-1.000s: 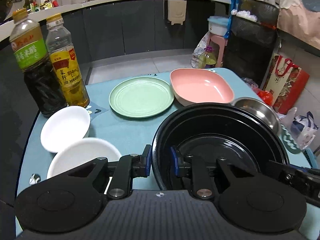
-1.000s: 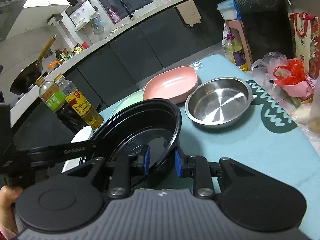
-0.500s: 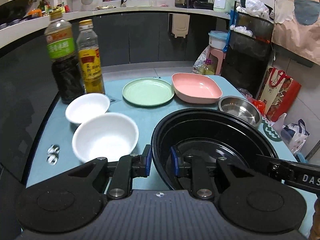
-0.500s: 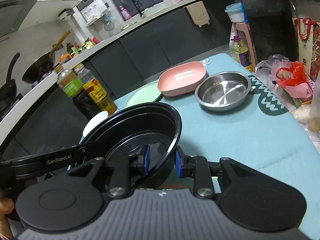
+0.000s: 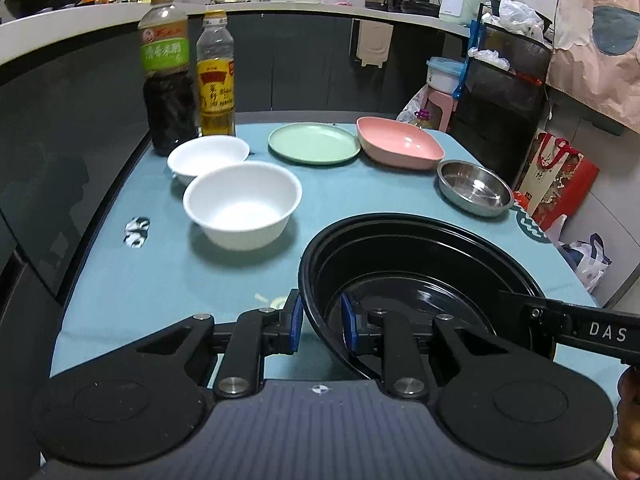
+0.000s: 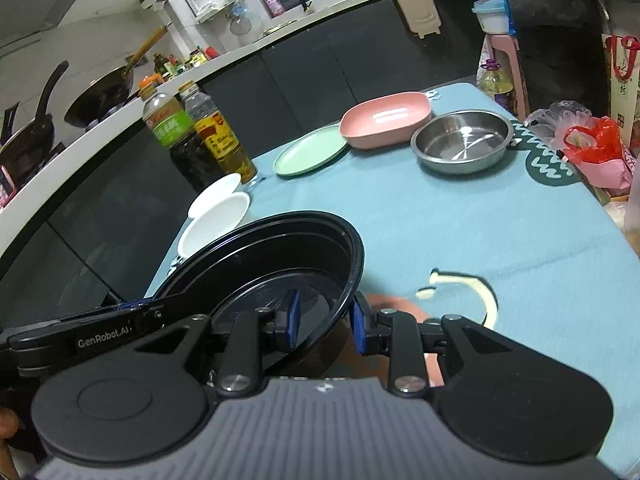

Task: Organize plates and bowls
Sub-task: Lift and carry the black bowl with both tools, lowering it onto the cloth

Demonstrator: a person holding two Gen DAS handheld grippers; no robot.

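A black bowl [image 5: 420, 264] sits tilted near the table's front edge; two white bowls [image 5: 242, 204], a green plate [image 5: 314, 143], a pink dish [image 5: 400, 148] and a steel bowl [image 5: 474, 188] lie behind it.

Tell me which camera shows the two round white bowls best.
The left wrist view: the larger white bowl and the smaller white bowl behind it show whole, interiors visible. In the right wrist view, both appear edge-on, partly hidden behind the black bowl.

Behind the far edge of the teal-covered table [image 5: 160, 280] runs a white countertop [image 5: 280, 6] over dark grey cabinet fronts [image 5: 304, 68], with a pale tiled floor [image 5: 616, 216] off the right edge and a black wire rack [image 5: 508, 80] by the far right corner.
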